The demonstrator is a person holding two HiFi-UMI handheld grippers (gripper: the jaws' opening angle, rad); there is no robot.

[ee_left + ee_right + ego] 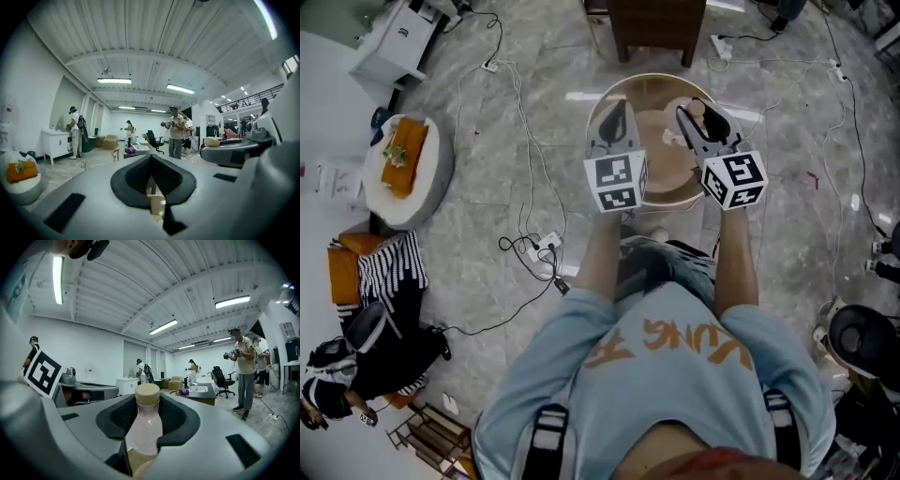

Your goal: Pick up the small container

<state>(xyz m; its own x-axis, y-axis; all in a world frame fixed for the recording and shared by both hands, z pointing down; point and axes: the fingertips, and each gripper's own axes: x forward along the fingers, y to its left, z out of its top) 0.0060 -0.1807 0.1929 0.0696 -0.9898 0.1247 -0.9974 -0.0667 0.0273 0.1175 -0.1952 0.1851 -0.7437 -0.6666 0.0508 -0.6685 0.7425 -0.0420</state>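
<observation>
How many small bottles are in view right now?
1: a small pinkish translucent bottle with a tan cap, clamped in the right gripper over the round wooden table. More could be hidden on the table beneath it.

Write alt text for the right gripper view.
The right gripper is shut on a small container, a clear pinkish bottle with a tan cap. Behind it is a large white room with ceiling strip lights and several standing people.
</observation>
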